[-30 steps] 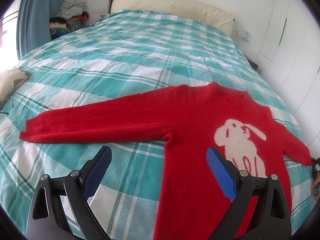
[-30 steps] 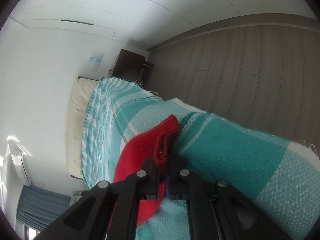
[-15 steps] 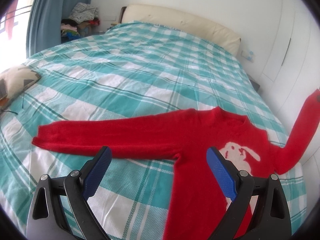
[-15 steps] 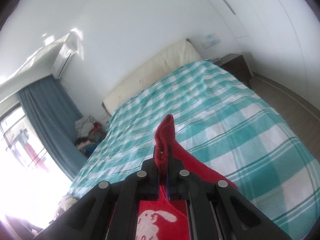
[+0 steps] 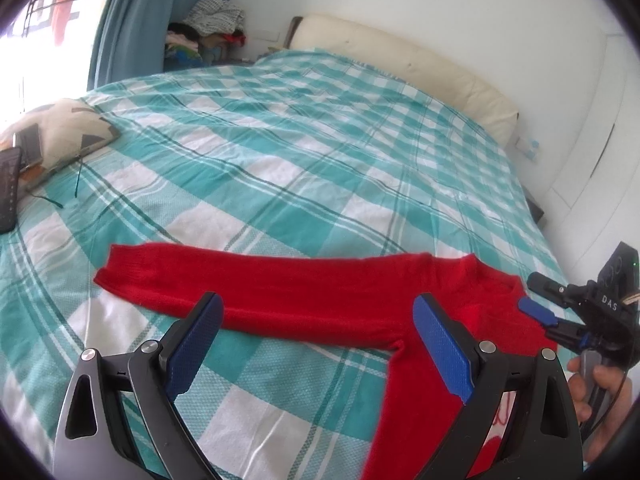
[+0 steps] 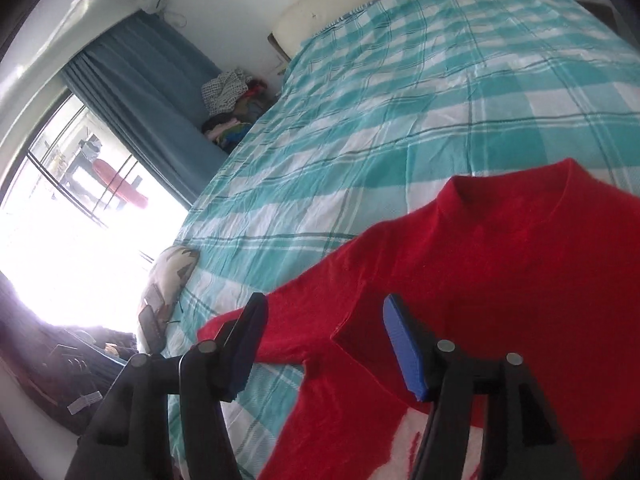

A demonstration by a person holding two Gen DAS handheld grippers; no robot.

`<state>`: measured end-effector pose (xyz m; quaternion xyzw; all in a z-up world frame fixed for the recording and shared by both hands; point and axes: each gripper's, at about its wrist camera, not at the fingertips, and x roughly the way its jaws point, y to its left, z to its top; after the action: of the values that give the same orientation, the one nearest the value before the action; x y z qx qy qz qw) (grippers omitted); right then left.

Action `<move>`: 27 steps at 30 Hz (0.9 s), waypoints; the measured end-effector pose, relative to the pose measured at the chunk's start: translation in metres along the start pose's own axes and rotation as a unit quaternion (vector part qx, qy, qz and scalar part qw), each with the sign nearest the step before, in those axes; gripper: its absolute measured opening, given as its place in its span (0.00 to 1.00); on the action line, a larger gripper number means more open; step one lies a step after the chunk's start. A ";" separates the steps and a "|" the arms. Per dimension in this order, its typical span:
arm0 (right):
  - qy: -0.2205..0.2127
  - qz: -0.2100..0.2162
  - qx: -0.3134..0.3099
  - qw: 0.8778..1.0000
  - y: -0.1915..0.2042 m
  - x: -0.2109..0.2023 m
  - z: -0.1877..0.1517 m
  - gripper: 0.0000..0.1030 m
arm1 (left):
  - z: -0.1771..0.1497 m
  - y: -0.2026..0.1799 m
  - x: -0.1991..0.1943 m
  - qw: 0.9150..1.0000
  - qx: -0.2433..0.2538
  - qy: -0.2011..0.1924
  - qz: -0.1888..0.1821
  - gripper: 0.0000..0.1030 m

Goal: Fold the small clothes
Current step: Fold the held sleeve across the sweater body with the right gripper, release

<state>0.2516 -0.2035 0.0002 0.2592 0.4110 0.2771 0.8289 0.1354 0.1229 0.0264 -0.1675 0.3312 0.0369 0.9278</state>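
A small red sweater (image 5: 328,300) with a white rabbit picture lies on the teal checked bed (image 5: 320,152). Its left sleeve (image 5: 240,292) stretches flat to the left. Its right sleeve lies folded across the chest, covering most of the rabbit (image 6: 520,280). My left gripper (image 5: 316,348) is open and empty, hovering above the left sleeve near the armpit. My right gripper (image 6: 324,344) is open and empty above the sweater's body; it also shows in the left wrist view (image 5: 540,316) at the right, over the folded sleeve.
A patterned cushion (image 5: 60,132) with a phone and a dark remote lies at the bed's left edge. A cream headboard (image 5: 400,60) is at the far end. A pile of clothes (image 5: 208,28) sits by the blue curtain (image 5: 128,20). White wardrobes stand to the right.
My right gripper carried the right sleeve over the chest, let it go and opened. My left gripper moved left and forward along the left sleeve.
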 end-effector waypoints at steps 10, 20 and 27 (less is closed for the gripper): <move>-0.019 -0.178 -0.070 0.981 -0.062 -0.110 -0.052 0.61 | -0.011 -0.010 0.010 0.999 0.009 0.042 -0.013 0.94; -0.075 -0.268 0.074 0.958 -0.155 -0.228 -0.144 0.61 | -0.048 -0.036 0.041 0.990 0.059 0.126 -0.005 0.94; -0.116 -0.258 0.127 0.951 -0.158 -0.240 -0.130 0.61 | -0.065 -0.037 0.061 0.983 0.065 0.172 0.006 0.94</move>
<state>0.0614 -0.4511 -0.0434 0.2780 0.3964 -0.0323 0.8744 0.1501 0.0640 -0.0489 -0.1087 0.4882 -0.0085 0.8659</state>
